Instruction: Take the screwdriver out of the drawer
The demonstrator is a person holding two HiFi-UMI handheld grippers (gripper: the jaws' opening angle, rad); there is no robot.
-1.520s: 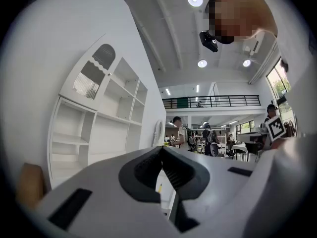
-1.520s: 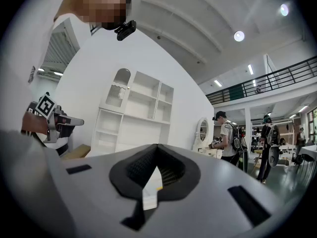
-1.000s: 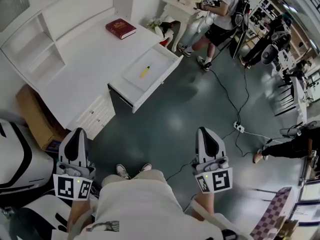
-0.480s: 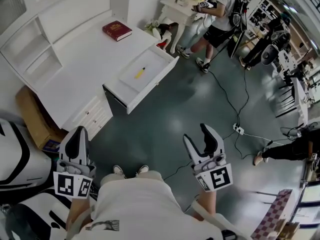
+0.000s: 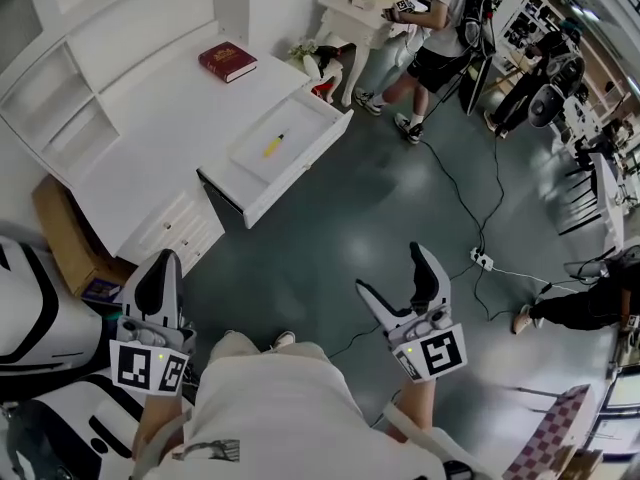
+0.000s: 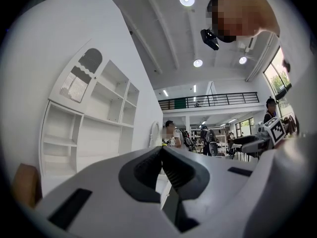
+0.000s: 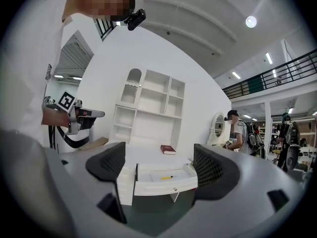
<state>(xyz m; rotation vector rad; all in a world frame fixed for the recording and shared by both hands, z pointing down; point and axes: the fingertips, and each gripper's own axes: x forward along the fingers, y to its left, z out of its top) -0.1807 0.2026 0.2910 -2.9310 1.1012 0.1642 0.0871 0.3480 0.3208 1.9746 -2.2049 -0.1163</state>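
Plainly, the yellow screwdriver (image 5: 272, 146) lies inside the open drawer (image 5: 300, 168) of the white desk (image 5: 160, 138), upper left of the head view, well apart from both claws. At the bottom of the frame, the right claw (image 5: 393, 273) is opening with nothing between its jaws. The left claw (image 5: 163, 260) is pressed together, empty.

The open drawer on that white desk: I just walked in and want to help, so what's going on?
A person holding tongs in each hand stands back from the desk. The drawer is pulled open with a yellow screwdriver lying inside, untouched. The right tongs are opening with nothing between them; the left tongs are shut and empty.
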